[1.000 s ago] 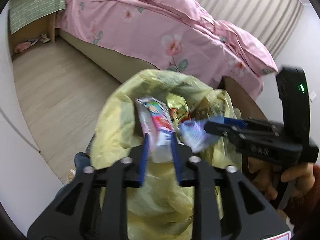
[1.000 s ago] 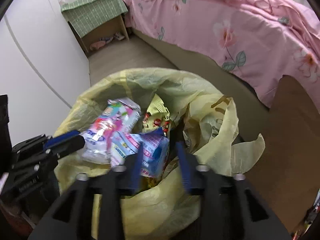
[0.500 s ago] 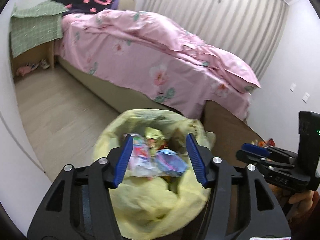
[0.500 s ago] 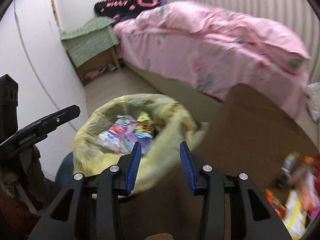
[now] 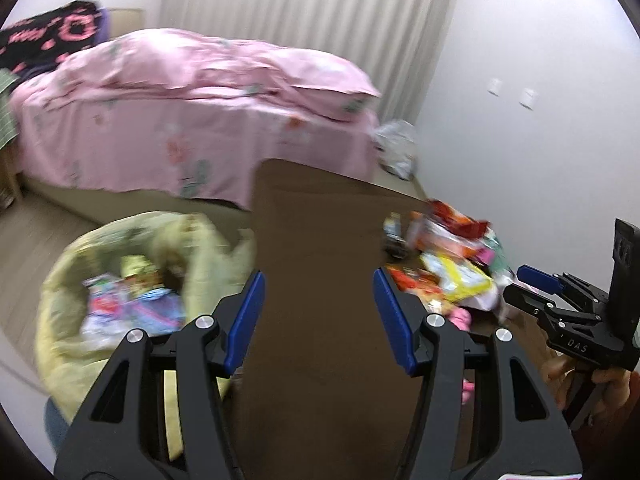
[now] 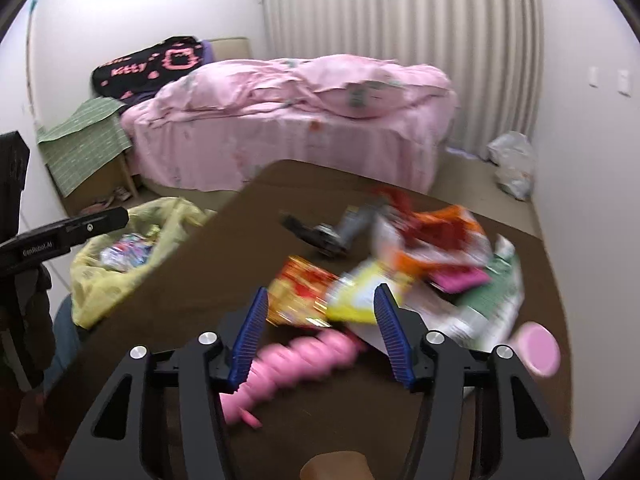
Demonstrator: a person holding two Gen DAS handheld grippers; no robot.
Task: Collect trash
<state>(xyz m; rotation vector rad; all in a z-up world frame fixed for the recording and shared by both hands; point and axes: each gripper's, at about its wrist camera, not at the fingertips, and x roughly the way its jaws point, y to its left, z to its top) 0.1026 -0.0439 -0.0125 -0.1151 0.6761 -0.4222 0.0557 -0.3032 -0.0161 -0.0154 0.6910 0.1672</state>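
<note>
Hovering over brown table [image 6: 192,280], right hand-held gripper [image 6: 320,332] opening, empty.

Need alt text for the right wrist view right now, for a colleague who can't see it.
The right gripper, jaws opening and empty, hangs over a brown table strewn with colourful snack wrappers and a pink ridged bottle. The yellow plastic trash bag sits left, pink bed behind.

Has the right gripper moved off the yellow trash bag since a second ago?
Yes. The right gripper has swung away from the yellow trash bag, now at left, to above the wrapper pile on the brown table.
</note>
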